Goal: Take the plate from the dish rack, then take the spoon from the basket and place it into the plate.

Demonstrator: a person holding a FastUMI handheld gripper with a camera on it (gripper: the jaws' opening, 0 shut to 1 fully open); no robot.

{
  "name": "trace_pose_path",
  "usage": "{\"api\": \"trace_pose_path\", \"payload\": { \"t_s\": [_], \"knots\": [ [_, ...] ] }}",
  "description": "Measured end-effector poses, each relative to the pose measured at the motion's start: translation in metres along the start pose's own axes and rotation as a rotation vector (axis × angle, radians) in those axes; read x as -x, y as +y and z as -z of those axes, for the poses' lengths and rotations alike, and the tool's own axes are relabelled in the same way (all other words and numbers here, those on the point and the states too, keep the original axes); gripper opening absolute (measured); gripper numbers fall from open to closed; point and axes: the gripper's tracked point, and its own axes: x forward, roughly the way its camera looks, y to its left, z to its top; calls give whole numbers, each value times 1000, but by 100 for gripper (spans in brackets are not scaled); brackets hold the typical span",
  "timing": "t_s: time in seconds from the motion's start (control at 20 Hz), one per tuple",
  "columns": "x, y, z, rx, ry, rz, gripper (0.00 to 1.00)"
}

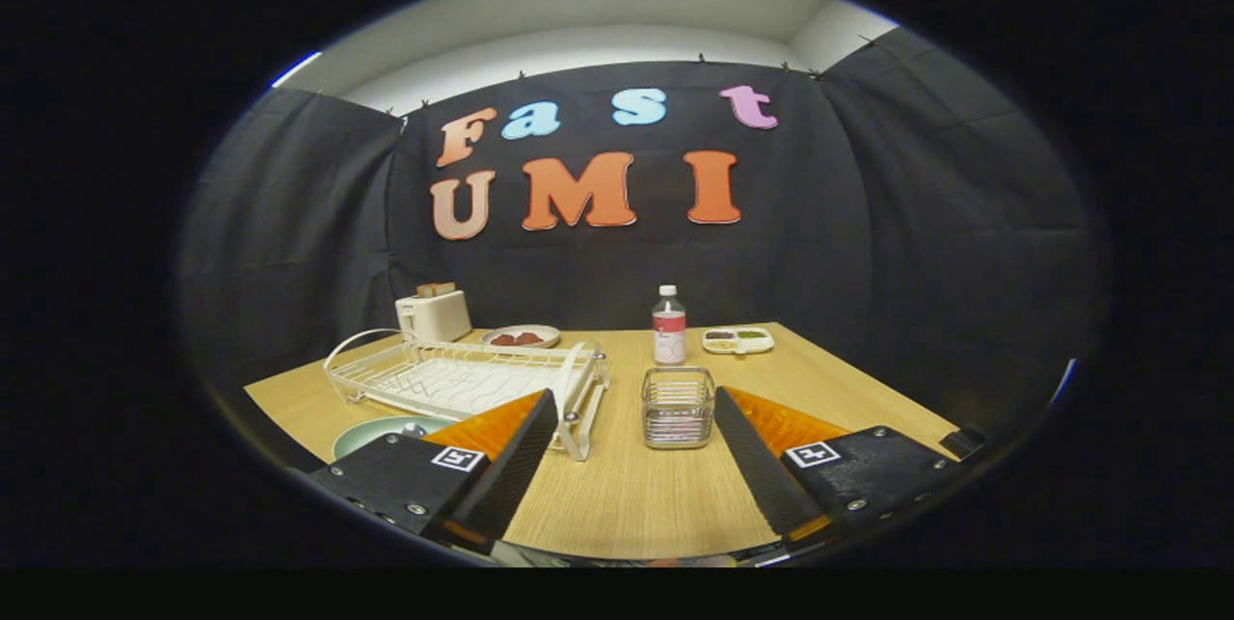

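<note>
— Since size sets the order, what is biggest?
— That is the wooden surface (617, 495), with the white wire dish rack (463, 379) on it, ahead of the left finger and stretching away from it. I cannot make out a plate standing in the rack.
— And the gripper (636, 422)?
— Its fingers (511, 466) are spread wide apart and hold nothing; bare surface lies between them.
— Where is the plate?
— A pale green plate (381, 432) lies flat on the surface, just beside the rack's near corner and partly hidden behind the left finger. Something small and shiny lies in it; I cannot tell what it is.
— The basket?
— The small wire basket (678, 406) stands just ahead of the fingers, between their tips and nearer the right one. I cannot tell whether a spoon is in it.
— Beyond that?
— Behind the rack, a toaster (433, 314) and a dish of food (522, 336); beyond the basket, a clear bottle (668, 326) and a small divided tray (737, 340).
</note>
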Motion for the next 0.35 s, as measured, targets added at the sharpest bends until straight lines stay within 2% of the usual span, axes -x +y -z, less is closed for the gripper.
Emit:
{"api": "trace_pose_path", "payload": {
  "t_s": [0.35],
  "knots": [
    [4,-12,-5,-6,-22,14,97]
  ]
}}
